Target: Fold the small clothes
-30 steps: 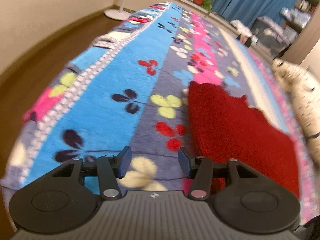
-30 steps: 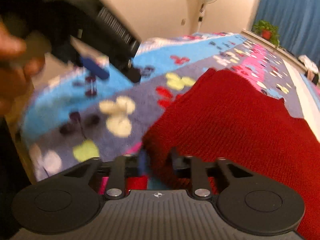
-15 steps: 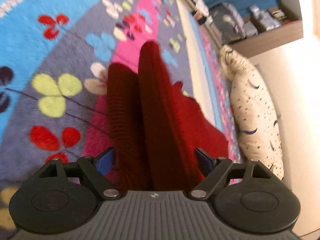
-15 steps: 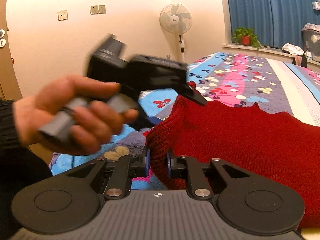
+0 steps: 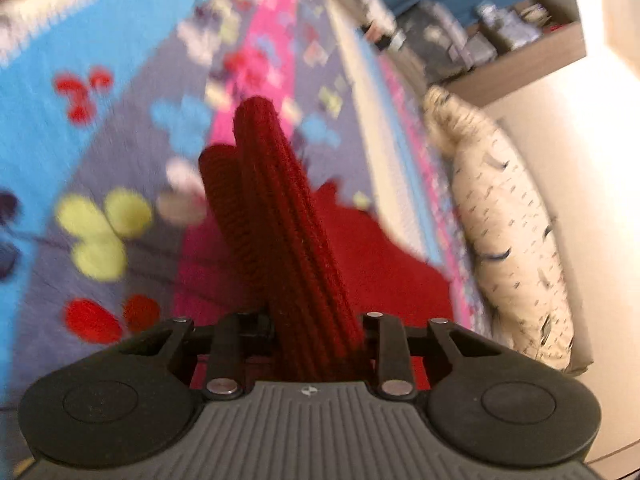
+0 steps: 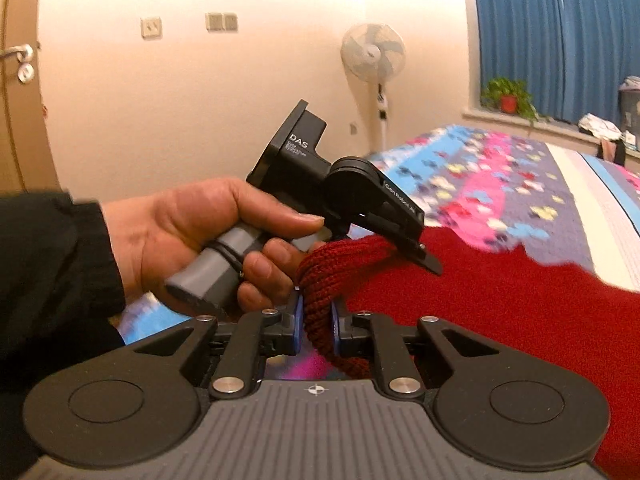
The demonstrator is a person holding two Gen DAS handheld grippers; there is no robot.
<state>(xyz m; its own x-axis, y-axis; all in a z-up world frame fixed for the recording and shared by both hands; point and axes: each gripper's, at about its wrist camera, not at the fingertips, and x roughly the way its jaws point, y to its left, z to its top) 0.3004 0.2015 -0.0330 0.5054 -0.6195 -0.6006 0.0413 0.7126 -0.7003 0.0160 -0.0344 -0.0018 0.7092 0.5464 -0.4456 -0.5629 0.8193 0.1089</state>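
A dark red knitted garment (image 5: 288,224) lies on the flowered bed cover (image 5: 120,128), with one edge lifted into a ridge. My left gripper (image 5: 316,328) is shut on that raised edge, close to the bed. The garment (image 6: 520,312) also fills the right of the right wrist view. My right gripper (image 6: 316,320) is shut on a bunched corner of it, between blue pads (image 6: 295,322). The left gripper (image 6: 416,248) shows there too, held in a hand and clamped on the same edge just beyond my right one.
A speckled cream pillow (image 5: 516,240) lies along the bed's right side by the wall. A standing fan (image 6: 374,64), a potted plant (image 6: 506,96) and blue curtains (image 6: 560,32) stand beyond the bed. The person's hand (image 6: 192,236) is at the left.
The left gripper swung from the bare cover onto the garment's edge and closed on it. The right gripper has lifted its held corner up off the bed.
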